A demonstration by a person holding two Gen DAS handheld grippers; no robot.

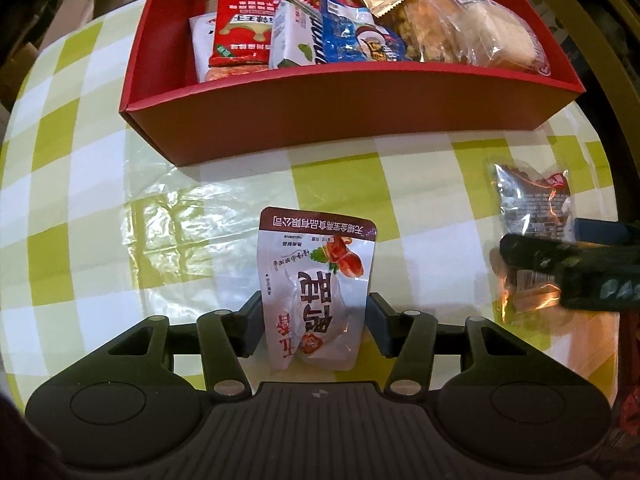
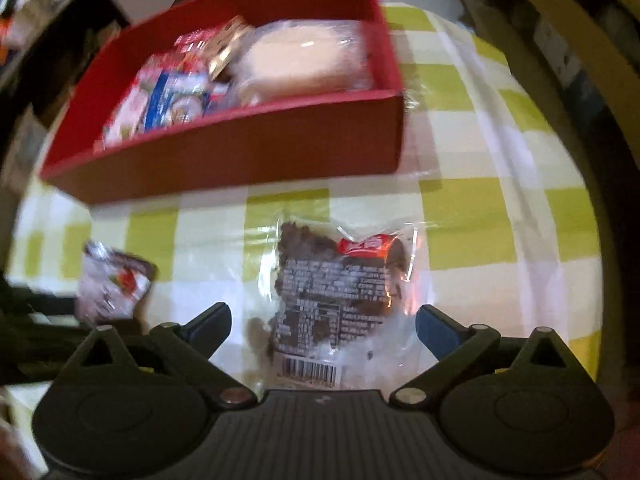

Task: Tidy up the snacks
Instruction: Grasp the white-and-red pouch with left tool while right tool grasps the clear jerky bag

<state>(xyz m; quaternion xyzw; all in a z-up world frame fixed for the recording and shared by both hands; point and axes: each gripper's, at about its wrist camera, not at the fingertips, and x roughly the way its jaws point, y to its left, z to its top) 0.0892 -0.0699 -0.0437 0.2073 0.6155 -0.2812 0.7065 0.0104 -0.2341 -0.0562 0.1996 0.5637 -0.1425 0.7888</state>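
Note:
A red box (image 1: 340, 120) holding several snack packets stands at the back of the green-checked table; it also shows in the right wrist view (image 2: 248, 156). My left gripper (image 1: 316, 324) is shut on a white snack pouch (image 1: 320, 280) with red printing, held upright just above the table. My right gripper (image 2: 324, 326) is open, its fingers either side of a clear packet of dark brown snack (image 2: 340, 292) that lies flat on the table. That packet (image 1: 532, 208) and the right gripper (image 1: 560, 264) show at the right of the left wrist view.
The table (image 1: 72, 208) has a glossy plastic cover. Its rounded right edge (image 2: 588, 240) is close to the brown packet. Cardboard boxes (image 1: 60, 12) and dark clutter lie beyond the table at the back left.

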